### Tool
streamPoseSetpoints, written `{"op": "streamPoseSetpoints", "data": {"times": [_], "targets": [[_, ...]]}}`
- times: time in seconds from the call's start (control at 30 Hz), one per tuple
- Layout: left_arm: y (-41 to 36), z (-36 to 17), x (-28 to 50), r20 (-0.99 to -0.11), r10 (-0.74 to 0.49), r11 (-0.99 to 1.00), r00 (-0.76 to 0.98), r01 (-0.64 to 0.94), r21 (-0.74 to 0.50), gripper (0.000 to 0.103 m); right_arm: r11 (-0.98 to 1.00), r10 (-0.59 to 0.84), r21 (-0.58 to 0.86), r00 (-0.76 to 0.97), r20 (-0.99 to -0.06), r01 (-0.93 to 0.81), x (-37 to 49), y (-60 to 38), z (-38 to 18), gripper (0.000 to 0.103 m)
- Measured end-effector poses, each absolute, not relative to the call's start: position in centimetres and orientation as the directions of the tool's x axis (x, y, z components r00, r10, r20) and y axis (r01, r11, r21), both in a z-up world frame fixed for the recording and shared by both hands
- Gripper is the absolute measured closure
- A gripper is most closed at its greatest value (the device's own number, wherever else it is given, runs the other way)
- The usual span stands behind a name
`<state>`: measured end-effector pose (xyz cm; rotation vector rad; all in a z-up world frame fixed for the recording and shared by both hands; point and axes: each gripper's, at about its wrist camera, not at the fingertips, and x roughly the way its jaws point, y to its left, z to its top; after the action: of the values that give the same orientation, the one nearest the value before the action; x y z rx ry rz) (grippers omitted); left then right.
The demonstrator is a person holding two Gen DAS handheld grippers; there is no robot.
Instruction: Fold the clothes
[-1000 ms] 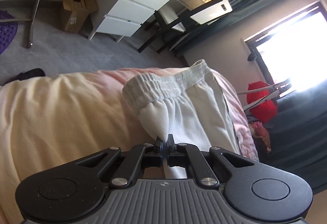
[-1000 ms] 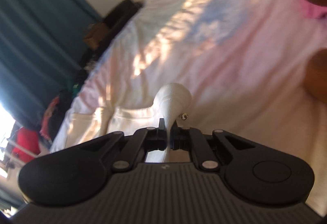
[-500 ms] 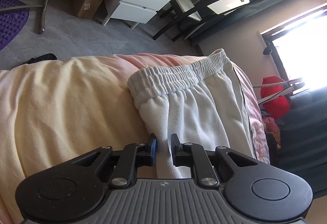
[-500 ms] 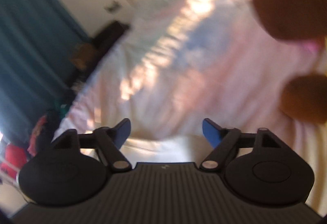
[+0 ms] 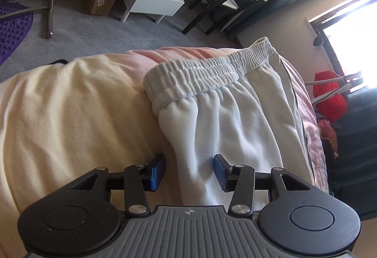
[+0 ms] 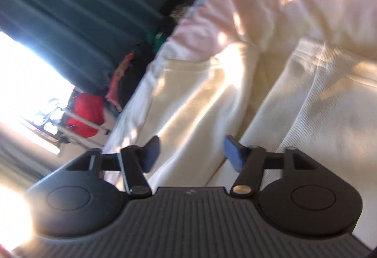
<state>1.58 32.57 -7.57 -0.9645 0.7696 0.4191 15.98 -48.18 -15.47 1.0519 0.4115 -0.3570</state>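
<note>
Left gripper (image 5: 189, 169) jaws opening, blue pads clear of the white shorts (image 5: 235, 121) lying waistband-up on the pink-and-cream bedcover (image 5: 70, 112), a fold of fabric between the pads; right gripper (image 6: 191, 154) jaws closing, spread over the cream shorts legs (image 6: 318, 102), gripping nothing.

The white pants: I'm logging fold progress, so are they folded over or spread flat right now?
Folded, at least at the waist: the white pants show two waistband layers stacked at one end, lying on the bed. The rest is out of view.
</note>
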Motion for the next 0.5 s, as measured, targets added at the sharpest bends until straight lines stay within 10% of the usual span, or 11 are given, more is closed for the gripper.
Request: {"op": "streamPoseSetpoints", "data": {"times": [0.37,0.47,0.5], "targets": [[30.8,-7.2,4.7,-0.755,0.066,0.605,0.652,-0.628,-0.489,0.050,0.387,-0.154,0.793,0.881,-0.447,0.470,18.3,-50.7,-18.3,0.050],[30.8,-7.2,4.8,-0.754,0.070,0.599,0.653,-0.632,-0.492,0.050,0.382,-0.179,0.785,0.873,-0.454,0.487,18.6,-51.3,-18.6,0.095],[30.9,-7.2,4.8,-0.753,0.068,0.594,0.655,-0.633,-0.497,0.050,0.381,-0.184,0.792,0.879,-0.440,0.477,18.5,-51.3,-18.5,0.095]]}}
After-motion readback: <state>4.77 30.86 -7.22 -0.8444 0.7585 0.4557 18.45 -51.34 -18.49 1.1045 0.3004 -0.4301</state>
